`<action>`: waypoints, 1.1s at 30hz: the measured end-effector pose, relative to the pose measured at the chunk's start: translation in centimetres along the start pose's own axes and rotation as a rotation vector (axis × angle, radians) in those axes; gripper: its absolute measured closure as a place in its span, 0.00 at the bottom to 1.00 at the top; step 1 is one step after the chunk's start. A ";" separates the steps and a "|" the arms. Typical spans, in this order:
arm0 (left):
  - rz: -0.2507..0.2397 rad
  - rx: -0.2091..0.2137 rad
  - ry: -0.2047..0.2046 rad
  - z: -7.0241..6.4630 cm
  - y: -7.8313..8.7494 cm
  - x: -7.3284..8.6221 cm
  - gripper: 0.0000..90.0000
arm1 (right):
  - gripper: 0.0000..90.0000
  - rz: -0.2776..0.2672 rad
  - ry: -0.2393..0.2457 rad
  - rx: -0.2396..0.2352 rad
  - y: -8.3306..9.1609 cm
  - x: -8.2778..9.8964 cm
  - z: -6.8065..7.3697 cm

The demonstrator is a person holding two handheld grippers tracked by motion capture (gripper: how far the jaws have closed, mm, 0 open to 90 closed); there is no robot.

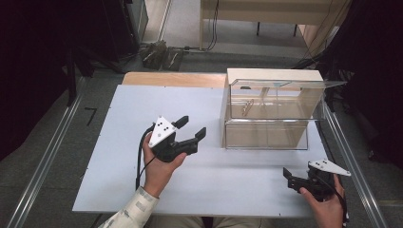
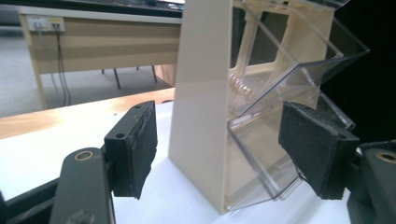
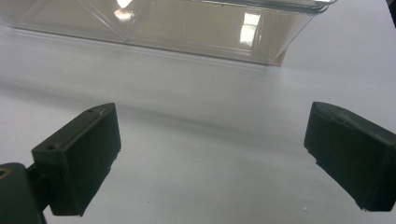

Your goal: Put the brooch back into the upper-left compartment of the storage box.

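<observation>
two hand-held grippers, nearest the high camera, each in one of the person's hands at the near side of the white table [image 1: 119, 156]. left gripper [image 1: 192, 127]: black, grey three-cornered plate with dark dots on top, held above the table left of centre, jaws spread wide with nothing between them, aimed toward the display bin [image 1: 268, 111]; its own view looks along the padded jaws at the bin's cream side panel and tilted clear fronts. right gripper [image 1: 287, 176]: black, grey plate on top, low over the near right corner of the table, jaws likewise parted and empty; its own view shows bare white tabletop between the jaws and the lower clear edge of the bin beyond. display bin: two-tier, cream frame with clear plastic compartments, standing on the far right part of the table, well apart from both grippers. upper compartment: lid or flap tilted up; a small pale, elongated item [image 1: 246, 108] lies inside near its left end, too small and blurred to identify. lower compartment: contents cannot be made out through the clear front. no legible writing, brand or label on the bin or grippers. surroundings: grey floor, a wooden desk [image 1: 266, 9] with hanging cables beyond the table, dark curtains at both sides.
</observation>
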State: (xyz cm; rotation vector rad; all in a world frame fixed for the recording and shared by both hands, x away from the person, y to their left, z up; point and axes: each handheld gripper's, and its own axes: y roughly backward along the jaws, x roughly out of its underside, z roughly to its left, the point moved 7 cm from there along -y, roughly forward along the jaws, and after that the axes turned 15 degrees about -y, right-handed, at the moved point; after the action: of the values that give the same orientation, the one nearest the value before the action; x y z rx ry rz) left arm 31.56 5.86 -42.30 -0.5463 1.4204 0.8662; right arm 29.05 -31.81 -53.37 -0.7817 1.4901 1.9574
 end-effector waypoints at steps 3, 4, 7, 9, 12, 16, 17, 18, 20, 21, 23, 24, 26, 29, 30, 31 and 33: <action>0.000 -0.016 -0.003 0.4 0.5 0.6 0.32 | 0.03 0.001 0.002 -0.001 0.0 0.0 0.0; 0.003 -0.022 -0.001 0.5 0.7 0.8 0.32 | 0.03 0.002 0.002 -0.002 0.0 0.0 0.0; 0.016 -0.039 -0.001 1.1 1.2 1.4 0.31 | 0.03 0.003 0.007 -0.002 0.0 0.0 0.0; 0.024 -0.049 0.000 1.4 1.5 1.8 0.31 | 0.02 0.002 0.008 -0.001 0.0 0.0 0.0; 0.036 -0.066 -0.002 1.8 2.1 2.3 0.31 | 0.03 0.002 0.006 -0.001 0.0 0.0 0.0; 0.051 -0.081 0.004 2.3 2.7 3.1 0.30 | 0.03 0.001 0.007 -0.001 0.0 0.0 0.0; 0.054 -0.085 0.002 2.4 2.9 3.3 0.30 | 0.03 0.001 0.007 0.000 0.0 0.0 0.0; 0.054 -0.092 0.004 2.5 3.0 3.5 0.30 | 0.03 0.001 0.005 0.000 0.0 0.0 0.0; 0.064 -0.096 0.003 2.7 3.2 3.8 0.30 | 0.03 0.000 0.005 -0.001 0.0 0.0 0.0; 0.068 -0.099 0.004 2.7 3.4 4.0 0.30 | 0.03 0.001 0.003 -0.002 0.0 0.0 0.0; 0.074 -0.105 0.007 2.9 3.6 4.3 0.30 | 0.02 0.000 0.004 0.000 0.1 0.0 0.0; 0.080 -0.106 0.007 3.0 3.7 4.5 0.30 | 0.03 0.000 0.004 0.000 0.1 0.0 0.0; 0.095 -0.108 0.012 3.1 3.9 4.9 0.29 | 0.03 0.001 0.004 0.000 0.1 0.0 0.0; 0.111 -0.120 0.019 3.4 4.3 5.5 0.28 | 0.03 -0.001 0.004 0.000 0.1 0.0 0.0; 0.118 -0.125 0.019 3.6 4.6 5.7 0.28 | 0.03 -0.002 0.004 -0.002 0.1 0.0 0.0; 0.120 -0.129 0.021 3.7 4.7 5.9 0.27 | 0.02 -0.003 0.003 -0.002 0.1 0.0 -0.1; 0.124 -0.143 0.025 4.1 5.2 6.1 0.27 | 0.03 -0.003 0.002 -0.001 0.2 0.0 -0.1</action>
State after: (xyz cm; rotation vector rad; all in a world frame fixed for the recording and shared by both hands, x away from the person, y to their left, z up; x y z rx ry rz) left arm 29.61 13.33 -46.99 -0.5824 1.4337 1.0696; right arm 28.95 -31.94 -53.28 -0.7861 1.4881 1.9564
